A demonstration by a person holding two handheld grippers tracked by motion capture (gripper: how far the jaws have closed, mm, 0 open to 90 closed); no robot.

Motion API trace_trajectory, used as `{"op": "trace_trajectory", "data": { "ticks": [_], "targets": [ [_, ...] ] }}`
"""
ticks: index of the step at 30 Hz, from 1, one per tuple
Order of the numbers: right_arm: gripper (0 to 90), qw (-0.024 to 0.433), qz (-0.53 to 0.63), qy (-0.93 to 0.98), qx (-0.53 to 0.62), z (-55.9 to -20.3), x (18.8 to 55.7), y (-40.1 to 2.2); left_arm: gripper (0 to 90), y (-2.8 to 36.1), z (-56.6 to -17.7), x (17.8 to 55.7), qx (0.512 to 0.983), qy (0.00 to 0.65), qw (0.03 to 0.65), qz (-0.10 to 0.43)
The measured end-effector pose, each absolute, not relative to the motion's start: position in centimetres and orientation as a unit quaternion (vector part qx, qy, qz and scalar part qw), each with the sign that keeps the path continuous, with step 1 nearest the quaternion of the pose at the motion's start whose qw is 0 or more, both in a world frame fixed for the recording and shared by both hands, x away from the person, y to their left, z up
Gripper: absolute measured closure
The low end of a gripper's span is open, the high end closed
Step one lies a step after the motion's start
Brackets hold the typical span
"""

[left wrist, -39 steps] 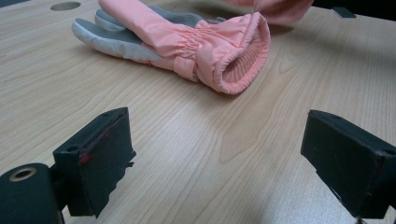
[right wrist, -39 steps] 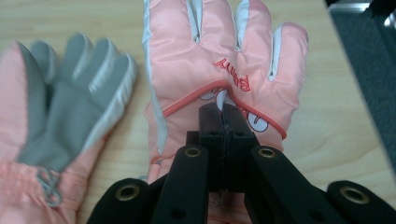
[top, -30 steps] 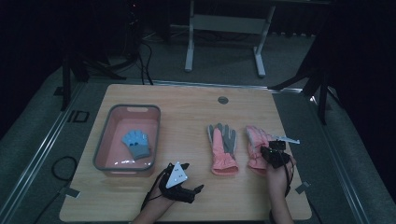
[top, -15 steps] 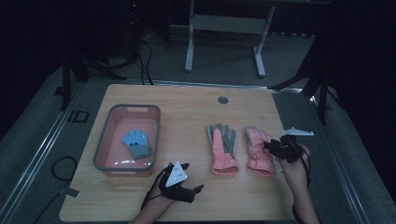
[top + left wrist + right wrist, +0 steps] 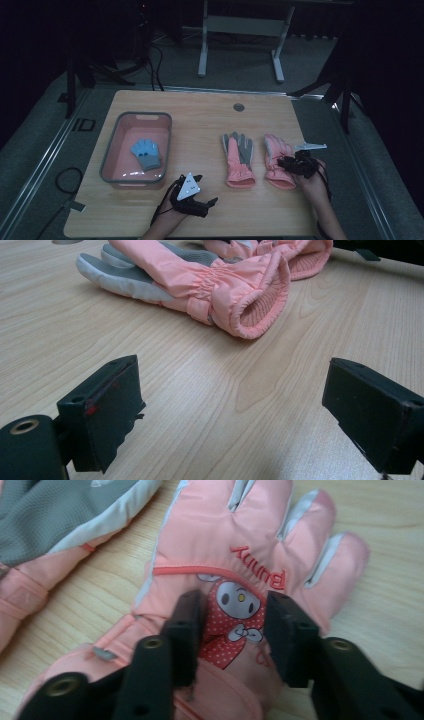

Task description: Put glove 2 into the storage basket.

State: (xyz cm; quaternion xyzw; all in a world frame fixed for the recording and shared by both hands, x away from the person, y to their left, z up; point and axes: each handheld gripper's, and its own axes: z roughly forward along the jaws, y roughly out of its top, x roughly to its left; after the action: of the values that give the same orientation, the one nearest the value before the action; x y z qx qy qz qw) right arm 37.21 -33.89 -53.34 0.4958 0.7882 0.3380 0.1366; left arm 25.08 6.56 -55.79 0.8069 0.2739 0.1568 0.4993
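Observation:
Two pink gloves lie side by side right of the table's middle. The right glove (image 5: 276, 152) lies back up, with a bunny picture (image 5: 235, 605) on it. My right gripper (image 5: 285, 163) points down on its cuff end. Its jaws have just been closing and stand a little apart, the bunny patch (image 5: 232, 625) between the pads, not clearly pinched. The left glove (image 5: 239, 159) lies palm up, grey and pink (image 5: 200, 280). My left gripper (image 5: 206, 190) rests on the table near the front edge, open and empty (image 5: 240, 410), aimed at that glove's cuff.
A pink basin (image 5: 112, 150) stands at the table's left with a small blue glove (image 5: 146, 154) inside it. A round grommet (image 5: 238, 107) sits near the far edge. Bare wood lies between the basin and the gloves. A metal stand (image 5: 240, 25) is beyond the table.
My right gripper drew back to the right off the pink glove, opened, and came back down over its cuff end. The left gripper has not moved.

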Motion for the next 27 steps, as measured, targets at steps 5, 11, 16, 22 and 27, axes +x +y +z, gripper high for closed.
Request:
{"op": "trace_trajectory", "data": {
  "ticks": [5,11,16,22,27],
  "targets": [
    [85.5,0.143,0.330,0.795,0.490,-53.3,37.0,-33.2,9.3,6.6,-55.8,25.1,0.806,0.275,0.500,0.156],
    [89.5,0.164,0.343,0.771,0.511,-52.3,36.1,-33.2,9.2,6.6,-55.8,25.0,0.807,0.274,0.498,0.159],
    [89.6,0.194,0.329,0.763,0.522,-50.1,35.5,-32.8,9.3,6.6,-55.8,25.1,0.806,0.277,0.499,0.159],
    [89.5,0.227,0.334,0.744,0.532,-46.1,34.6,-31.8,9.2,6.5,-55.8,25.1,0.808,0.274,0.496,0.159],
    [89.5,0.245,0.355,0.737,0.521,-42.6,33.7,-29.7,9.3,6.5,-55.8,25.1,0.809,0.274,0.496,0.158]
  ]
}}
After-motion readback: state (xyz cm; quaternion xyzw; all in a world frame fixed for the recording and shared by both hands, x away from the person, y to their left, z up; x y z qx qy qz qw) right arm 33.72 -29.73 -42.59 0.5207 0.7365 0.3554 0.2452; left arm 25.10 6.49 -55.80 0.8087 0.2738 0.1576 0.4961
